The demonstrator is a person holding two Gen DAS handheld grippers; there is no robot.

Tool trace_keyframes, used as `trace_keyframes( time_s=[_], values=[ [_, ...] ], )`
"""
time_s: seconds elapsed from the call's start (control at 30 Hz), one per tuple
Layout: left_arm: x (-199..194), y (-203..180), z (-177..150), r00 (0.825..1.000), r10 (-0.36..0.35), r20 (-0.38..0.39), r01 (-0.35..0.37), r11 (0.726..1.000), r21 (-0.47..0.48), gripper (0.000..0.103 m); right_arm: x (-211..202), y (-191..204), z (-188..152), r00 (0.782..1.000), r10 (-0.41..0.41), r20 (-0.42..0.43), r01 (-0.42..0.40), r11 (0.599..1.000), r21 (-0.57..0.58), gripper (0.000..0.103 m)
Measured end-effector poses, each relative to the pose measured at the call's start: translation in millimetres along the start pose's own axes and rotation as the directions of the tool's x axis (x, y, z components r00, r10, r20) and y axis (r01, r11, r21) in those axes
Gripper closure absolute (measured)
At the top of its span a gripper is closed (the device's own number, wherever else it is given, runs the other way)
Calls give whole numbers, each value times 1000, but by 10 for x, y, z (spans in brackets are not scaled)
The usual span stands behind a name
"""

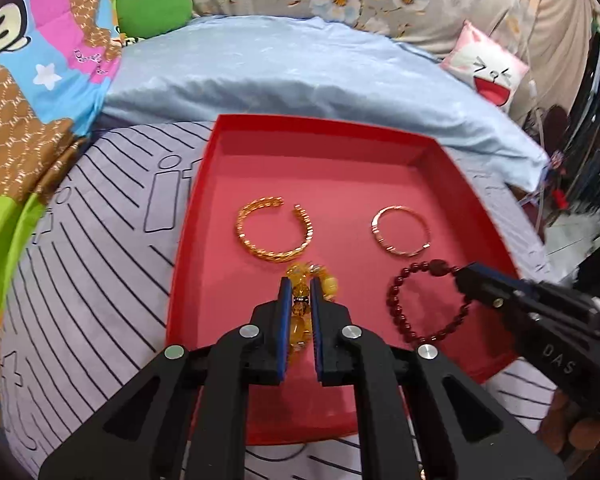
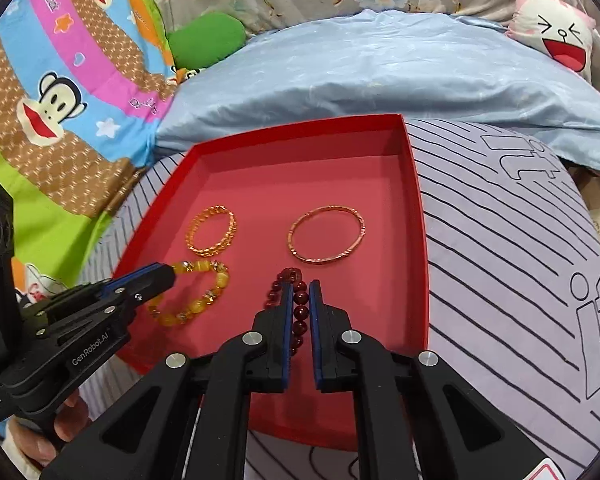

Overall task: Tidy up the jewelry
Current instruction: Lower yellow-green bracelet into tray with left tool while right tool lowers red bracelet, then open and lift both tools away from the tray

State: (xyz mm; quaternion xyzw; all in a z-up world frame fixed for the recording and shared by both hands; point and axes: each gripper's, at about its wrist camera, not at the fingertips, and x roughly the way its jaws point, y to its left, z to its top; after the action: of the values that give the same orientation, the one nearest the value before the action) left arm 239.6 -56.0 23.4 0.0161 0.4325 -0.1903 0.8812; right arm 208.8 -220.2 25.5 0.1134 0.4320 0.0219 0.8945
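A shallow red tray (image 1: 324, 128) (image 2: 300, 128) lies on the bed. In it lie a gold open cuff bracelet (image 1: 275, 229) (image 2: 211, 231) and a thin rose-gold bangle (image 1: 400, 230) (image 2: 327, 236). My left gripper (image 1: 300, 286) (image 2: 171, 274) is shut on a yellow bead bracelet (image 1: 300, 304) (image 2: 196, 300) that rests in the tray's near left part. My right gripper (image 2: 301, 286) (image 1: 458, 276) is shut on a dark red bead bracelet (image 1: 420, 304) (image 2: 296, 308) in the tray's near right part.
The tray sits on a grey striped bedsheet (image 1: 100, 280) (image 2: 520, 280). Behind it lie a light blue pillow (image 1: 300, 68), a monkey-print quilt (image 1: 28, 80), a green cushion (image 1: 152, 8) and a pink-and-white cartoon cushion (image 1: 488, 68).
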Motion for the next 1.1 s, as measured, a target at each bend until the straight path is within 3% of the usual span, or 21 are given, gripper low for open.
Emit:
trace_keyframes(
  time_s=[0.07, 0.13, 0.17, 0.23, 0.27, 0.57, 1.1],
  values=[
    [8, -20, -12, 1000, 30, 8, -30, 999, 13, 94, 15, 16, -19, 1000, -23, 11, 23, 1000, -15, 93],
    [5, -29, -9, 998, 50, 22, -50, 999, 15, 92, 5, 41, -32, 999, -42, 26, 43, 999, -27, 84],
    [3, -28, -7, 998, 55, 27, -55, 998, 15, 90, -12, 53, -39, 998, -49, 36, 50, 998, -31, 74],
    [-11, -24, -10, 997, 69, 36, -69, 998, 11, 74, -69, 76, -63, 997, -54, 59, 56, 998, -40, 66],
    [-32, -21, -16, 996, 74, 46, -75, 997, 7, 70, -99, 85, -73, 996, -56, 67, 59, 997, -45, 64],
    [-369, -30, -89, 991, 86, 104, -87, 996, 2, 67, -446, 148, -166, 993, -35, 116, 42, 997, -60, 61],
    [-954, -121, -650, 987, 98, 129, -96, 995, -25, 67, -935, 318, -743, 993, -4, 116, 12, 998, -68, 61]
  ],
)
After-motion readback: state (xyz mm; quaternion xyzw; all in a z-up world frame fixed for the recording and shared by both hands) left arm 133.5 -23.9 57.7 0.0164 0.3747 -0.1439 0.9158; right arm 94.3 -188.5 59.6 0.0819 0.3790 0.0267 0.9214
